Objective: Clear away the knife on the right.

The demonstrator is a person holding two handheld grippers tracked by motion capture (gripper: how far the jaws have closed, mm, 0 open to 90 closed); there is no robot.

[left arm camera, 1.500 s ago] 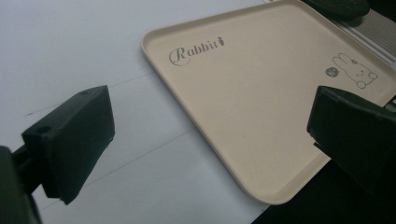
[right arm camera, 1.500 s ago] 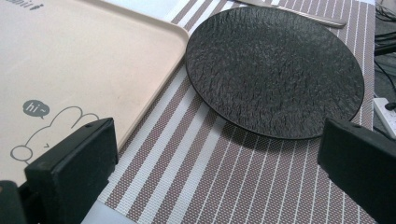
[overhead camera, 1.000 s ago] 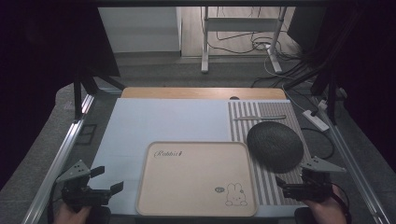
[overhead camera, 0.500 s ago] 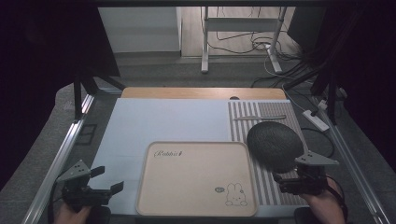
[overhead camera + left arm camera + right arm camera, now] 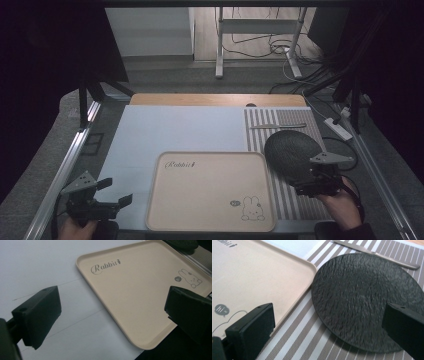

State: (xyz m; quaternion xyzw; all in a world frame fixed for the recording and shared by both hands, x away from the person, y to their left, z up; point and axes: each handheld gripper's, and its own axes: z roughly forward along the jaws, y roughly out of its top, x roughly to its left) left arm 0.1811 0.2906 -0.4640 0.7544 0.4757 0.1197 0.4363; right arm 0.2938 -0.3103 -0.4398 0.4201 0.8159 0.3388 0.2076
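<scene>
The beige tray (image 5: 140, 302) reads "Rabbit", with "hi" beside its drawn rabbit.

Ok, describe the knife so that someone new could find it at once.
Start at the striped placemat on the table's right side. On its far part, beyond the round black plate, lies the knife, crosswise. It is the one slim, shiny metal thing there.
</scene>
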